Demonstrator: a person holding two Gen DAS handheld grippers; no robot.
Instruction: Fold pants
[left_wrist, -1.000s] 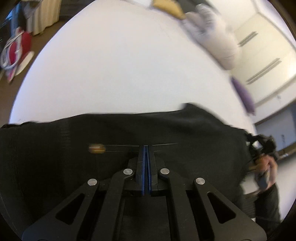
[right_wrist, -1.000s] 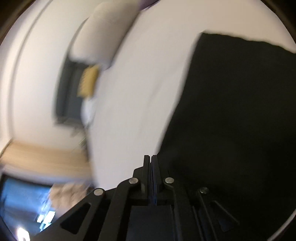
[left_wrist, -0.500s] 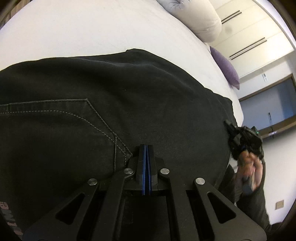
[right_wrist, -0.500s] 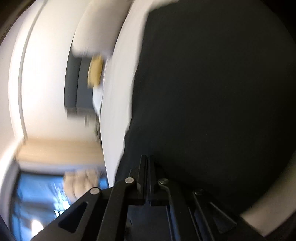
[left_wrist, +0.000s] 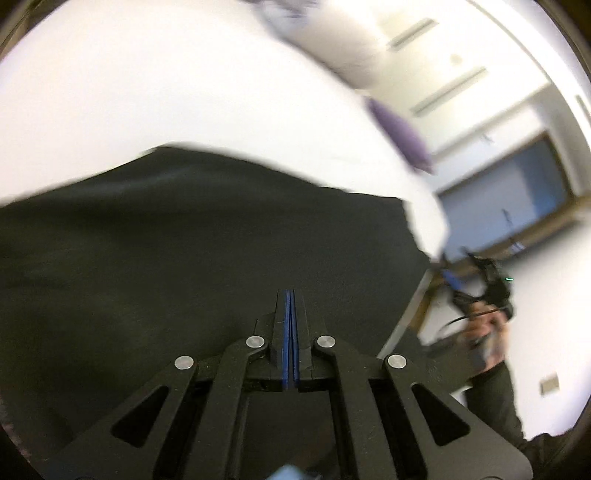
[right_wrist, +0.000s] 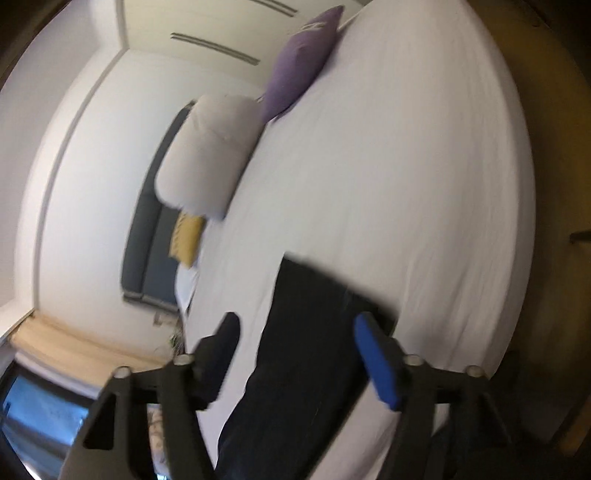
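The black pants lie spread on the white bed. My left gripper is shut, its blue pads pressed together on the pants fabric at their near edge. In the right wrist view the pants lie on the bed below my right gripper, which is open and empty, with its fingers either side of the cloth and above it. The right gripper also shows in the left wrist view, held in a hand off the bed's right corner.
A purple cushion, a grey pillow and a yellow cushion lie at the head of the bed. A dark headboard stands behind them. The bed's right edge drops off beside the pants.
My right gripper has opened, let go of the pants and pulled back off them. My left gripper stays shut on the fabric; its view has swung, with motion blur.
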